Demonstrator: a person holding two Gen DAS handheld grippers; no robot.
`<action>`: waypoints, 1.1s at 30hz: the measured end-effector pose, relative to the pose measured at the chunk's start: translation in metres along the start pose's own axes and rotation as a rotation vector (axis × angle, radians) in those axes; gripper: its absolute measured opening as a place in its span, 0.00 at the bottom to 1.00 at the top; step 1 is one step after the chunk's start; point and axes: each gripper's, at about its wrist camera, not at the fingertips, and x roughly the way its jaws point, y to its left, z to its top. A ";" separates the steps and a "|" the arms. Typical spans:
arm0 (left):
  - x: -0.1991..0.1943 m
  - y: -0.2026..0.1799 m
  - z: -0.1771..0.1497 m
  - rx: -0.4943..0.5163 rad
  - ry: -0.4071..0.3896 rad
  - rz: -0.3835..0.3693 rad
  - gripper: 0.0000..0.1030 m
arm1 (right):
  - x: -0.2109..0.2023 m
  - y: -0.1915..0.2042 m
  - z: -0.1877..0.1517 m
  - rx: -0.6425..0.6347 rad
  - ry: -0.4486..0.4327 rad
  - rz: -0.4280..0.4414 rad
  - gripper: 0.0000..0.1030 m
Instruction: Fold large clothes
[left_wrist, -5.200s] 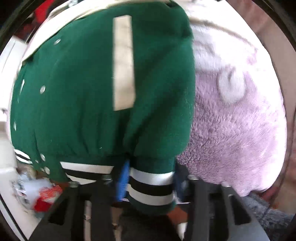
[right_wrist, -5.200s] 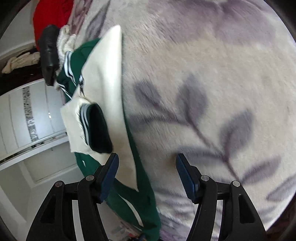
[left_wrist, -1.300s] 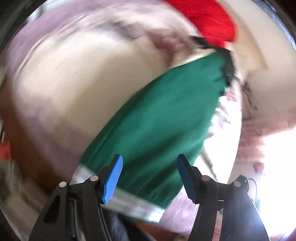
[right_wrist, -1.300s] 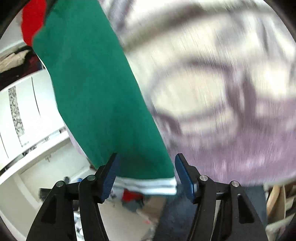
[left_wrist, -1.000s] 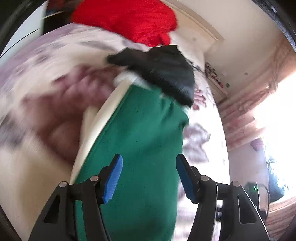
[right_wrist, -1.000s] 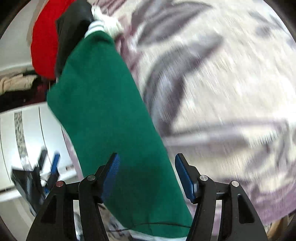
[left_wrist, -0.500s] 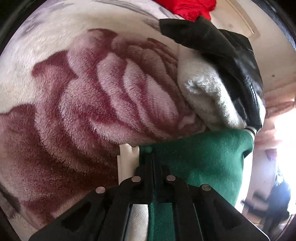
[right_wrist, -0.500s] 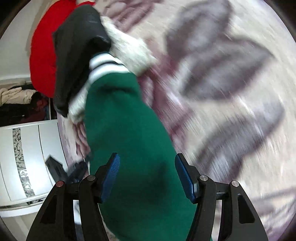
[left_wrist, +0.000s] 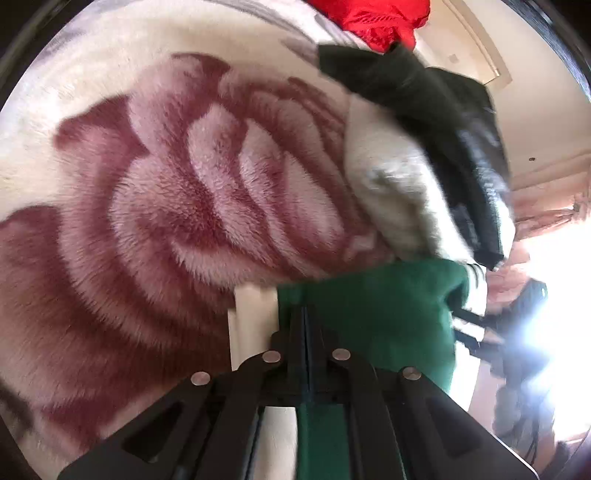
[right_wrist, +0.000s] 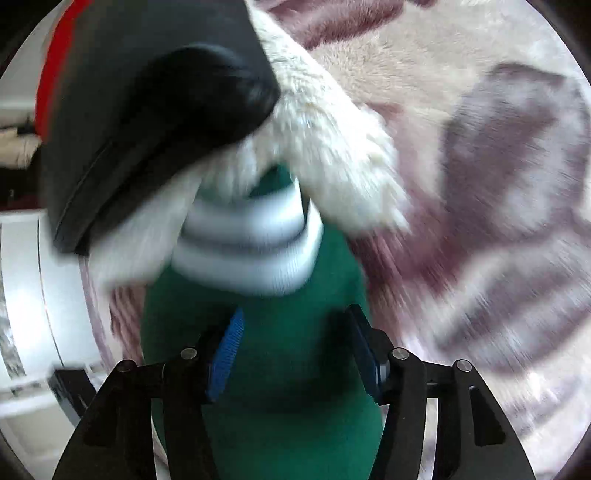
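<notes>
Two hand-held grippers: both point down at one green jacket on a bed.
Left hand-held gripper (left_wrist: 306, 321): fingers pressed together, clamped on the near edge of the green jacket (left_wrist: 380, 314), just beside its cream panel (left_wrist: 255, 306).
Right hand-held gripper (right_wrist: 295, 354): jaws closing; blue pads (right_wrist: 225, 354) stand on either side of the green fabric (right_wrist: 284, 369), not pressing on it.
Green jacket, position: lies on the plush floral blanket (left_wrist: 166, 184); its far end, a white-striped cuff (right_wrist: 247, 247), is tucked under the fleece-lined black garment (right_wrist: 155, 103).
Black garment, lining: cream fleece (right_wrist: 332, 147) overlaps the cuff.
Red garment (left_wrist: 373, 18): at the far edge, beyond the black garment.
</notes>
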 end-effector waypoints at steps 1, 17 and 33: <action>-0.011 -0.002 -0.004 -0.004 0.002 -0.013 0.02 | -0.013 -0.002 -0.015 -0.017 0.005 0.031 0.58; -0.160 0.093 -0.315 -0.187 0.162 0.002 0.69 | 0.002 -0.186 -0.394 0.135 0.416 0.294 0.75; -0.158 0.079 -0.433 -0.017 0.121 -0.062 0.21 | 0.048 -0.172 -0.463 0.182 0.369 0.439 0.28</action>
